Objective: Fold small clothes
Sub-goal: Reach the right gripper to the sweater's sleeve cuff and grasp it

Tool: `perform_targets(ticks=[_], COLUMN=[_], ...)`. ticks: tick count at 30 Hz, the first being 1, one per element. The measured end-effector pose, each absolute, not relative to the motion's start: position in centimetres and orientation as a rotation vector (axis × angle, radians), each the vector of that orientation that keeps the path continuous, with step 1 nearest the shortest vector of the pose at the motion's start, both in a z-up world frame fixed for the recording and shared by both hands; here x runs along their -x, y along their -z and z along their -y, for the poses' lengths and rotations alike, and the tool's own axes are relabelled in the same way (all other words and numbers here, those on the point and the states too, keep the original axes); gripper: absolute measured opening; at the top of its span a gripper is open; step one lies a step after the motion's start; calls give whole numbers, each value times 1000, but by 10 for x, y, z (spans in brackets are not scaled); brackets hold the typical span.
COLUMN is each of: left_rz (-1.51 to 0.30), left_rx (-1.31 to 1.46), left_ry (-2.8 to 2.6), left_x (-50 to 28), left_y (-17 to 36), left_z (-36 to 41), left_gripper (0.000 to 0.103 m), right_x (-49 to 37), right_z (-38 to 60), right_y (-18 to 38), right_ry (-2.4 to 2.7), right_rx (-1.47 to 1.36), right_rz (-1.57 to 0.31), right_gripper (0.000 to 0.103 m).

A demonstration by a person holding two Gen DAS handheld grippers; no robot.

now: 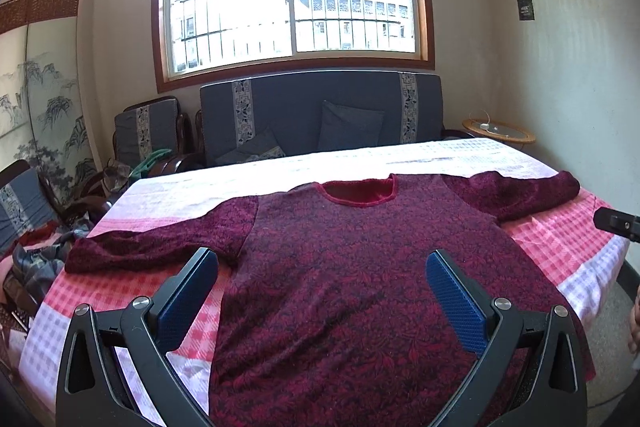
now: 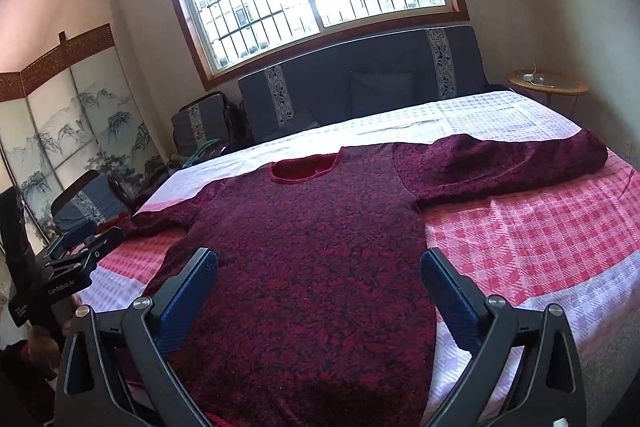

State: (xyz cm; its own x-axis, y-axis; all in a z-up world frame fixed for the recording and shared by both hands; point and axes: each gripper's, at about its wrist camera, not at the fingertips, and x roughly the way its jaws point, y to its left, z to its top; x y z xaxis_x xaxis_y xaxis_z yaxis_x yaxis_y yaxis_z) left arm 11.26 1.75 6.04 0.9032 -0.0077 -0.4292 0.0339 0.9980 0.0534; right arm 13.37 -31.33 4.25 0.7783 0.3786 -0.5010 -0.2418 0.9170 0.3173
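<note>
From the left wrist, the maroon sweater point(image 1: 360, 267) lies flat and face up on the checked tabletop point(image 1: 132, 291), both sleeves out toward 9 and 3 o'clock, the left claw point(image 1: 322, 267) spread wide and empty over its lower left side. From the right wrist, the right claw point(image 2: 318, 263) likewise gapes, holding nothing (no fold looks made yet, so every fold remains).

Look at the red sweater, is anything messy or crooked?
Nothing stands out. The sweater lies flat on the checked cloth, both sleeves spread out. Both grippers, left and right, hover open, empty.
</note>
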Motion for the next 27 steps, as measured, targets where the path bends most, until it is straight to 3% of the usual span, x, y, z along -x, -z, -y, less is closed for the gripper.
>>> perform_targets(ticks=[5, 10, 12, 19, 27], left_rz=[-476, -516, -531, -586, -620], left_rx=[-94, -56, -35, 27, -22], left_ry=[0, -25, -41, -90, -88], left_x=[-165, -217, -234, -264, -271], left_y=[-39, -13, -2, 23, 33], left_z=[-15, -14, -14, -29, -20], left_gripper=[103, 103, 103, 103, 103], right_x=[-187, -247, -268, -327, -385], right_z=[394, 506, 554, 675, 709], right_y=[-24, 1, 12, 47, 68], right_ry=[-224, -64, 10, 233, 255], right_rx=[-425, -624, -706, -860, -856], right_rz=[-638, -659, -662, -702, -767], right_gripper=[95, 71, 67, 65, 65])
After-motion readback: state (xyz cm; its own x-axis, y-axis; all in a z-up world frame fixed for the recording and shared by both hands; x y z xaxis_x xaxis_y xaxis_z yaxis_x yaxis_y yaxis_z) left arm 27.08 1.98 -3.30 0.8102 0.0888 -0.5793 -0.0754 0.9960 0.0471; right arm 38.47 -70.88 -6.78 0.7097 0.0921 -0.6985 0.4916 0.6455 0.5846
